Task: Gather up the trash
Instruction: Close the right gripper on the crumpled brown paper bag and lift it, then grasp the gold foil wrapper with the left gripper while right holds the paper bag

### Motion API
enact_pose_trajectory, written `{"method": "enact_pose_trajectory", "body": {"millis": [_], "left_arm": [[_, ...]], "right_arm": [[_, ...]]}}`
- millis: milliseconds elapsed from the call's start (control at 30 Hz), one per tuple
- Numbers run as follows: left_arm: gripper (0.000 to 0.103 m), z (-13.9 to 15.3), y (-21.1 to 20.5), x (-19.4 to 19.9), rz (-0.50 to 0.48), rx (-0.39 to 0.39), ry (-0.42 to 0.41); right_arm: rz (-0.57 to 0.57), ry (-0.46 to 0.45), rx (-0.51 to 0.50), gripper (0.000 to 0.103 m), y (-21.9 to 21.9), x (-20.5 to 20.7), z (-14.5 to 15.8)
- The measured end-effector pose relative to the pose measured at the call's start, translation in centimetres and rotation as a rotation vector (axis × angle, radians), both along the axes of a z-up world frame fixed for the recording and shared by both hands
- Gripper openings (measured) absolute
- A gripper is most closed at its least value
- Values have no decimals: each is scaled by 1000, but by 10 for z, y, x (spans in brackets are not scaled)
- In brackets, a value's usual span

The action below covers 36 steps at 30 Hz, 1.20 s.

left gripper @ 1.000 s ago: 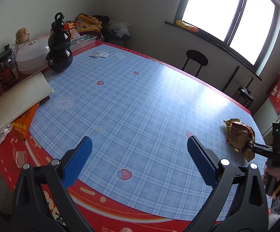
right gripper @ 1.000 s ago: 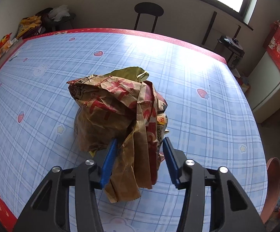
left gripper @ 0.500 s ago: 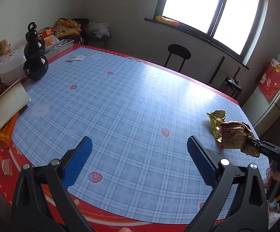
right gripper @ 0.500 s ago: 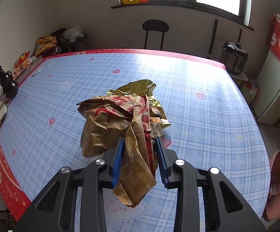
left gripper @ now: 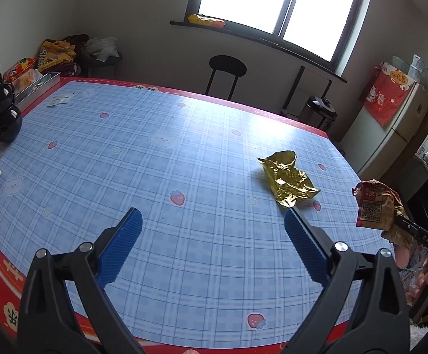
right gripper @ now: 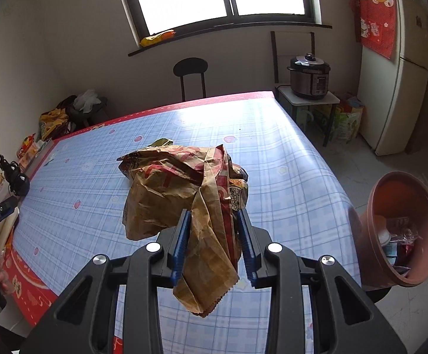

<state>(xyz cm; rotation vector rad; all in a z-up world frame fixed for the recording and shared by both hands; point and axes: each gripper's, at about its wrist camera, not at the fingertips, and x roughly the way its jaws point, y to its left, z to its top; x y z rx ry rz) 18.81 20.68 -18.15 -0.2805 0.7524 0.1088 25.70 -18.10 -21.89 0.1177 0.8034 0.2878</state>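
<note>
My right gripper [right gripper: 212,215] is shut on a crumpled brown paper bag [right gripper: 169,194] with red print, held up above the blue checked table [right gripper: 287,183]. The same paper bag [left gripper: 376,209] shows at the right edge of the left wrist view, off the table's side. A crumpled gold foil wrapper [left gripper: 287,181] lies on the table [left gripper: 155,177], just beyond the right finger of my left gripper [left gripper: 212,215], which stands wide open with nothing in it. A brown plastic bin [right gripper: 403,230] holding trash sits right of the table.
A black gourd-shaped bottle [left gripper: 3,109], a metal tray [left gripper: 37,87] and snack packets line the far left table edge. A black stool [left gripper: 227,69] stands behind the table. A pressure cooker [right gripper: 308,75] on a small stand and a fridge [right gripper: 403,73] are at the right.
My right gripper closed on the paper bag, lifted it off the gold wrapper and carried it right, bringing the bin into view. The left gripper swung right towards the gold wrapper, still open.
</note>
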Motion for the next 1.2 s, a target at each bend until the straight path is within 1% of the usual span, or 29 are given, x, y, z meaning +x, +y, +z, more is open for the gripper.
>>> {"method": "enact_pose_trajectory", "body": {"millis": [100, 200, 267, 367, 433, 600, 667, 733, 833, 1100, 1200], "left_arm": [[91, -3, -26, 20, -75, -13, 3], [89, -11, -49, 44, -138, -46, 9], [84, -20, -59, 64, -163, -66, 19], [78, -38, -65, 98, -172, -105, 52], [74, -49, -65, 122, -169, -109, 73], [72, -75, -69, 173, -187, -120, 106], [72, -89, -68, 189, -168, -127, 132], [72, -101, -66, 203, -154, -152, 152], [72, -115, -66, 217, -145, -152, 164], [71, -134, -69, 243, -135, -115, 167], [69, -134, -74, 249, -146, -94, 156]], "right_arm": [[-49, 5, -3, 32, -28, -16, 0], [-105, 14, -4, 32, -53, -31, -3], [-142, 19, -8, 32, -68, -40, -4], [-190, 24, -19, 32, -87, -53, -6], [-219, 26, -34, 32, -97, -61, -6], [-291, 45, -56, 32, -121, -77, -7], [-313, 56, -67, 32, -126, -81, -9], [-328, 63, -81, 32, -129, -85, -9], [-339, 64, -100, 32, -131, -90, -8], [-348, 89, -136, 32, -125, -95, -11], [-335, 89, -147, 32, -121, -95, -9]]}}
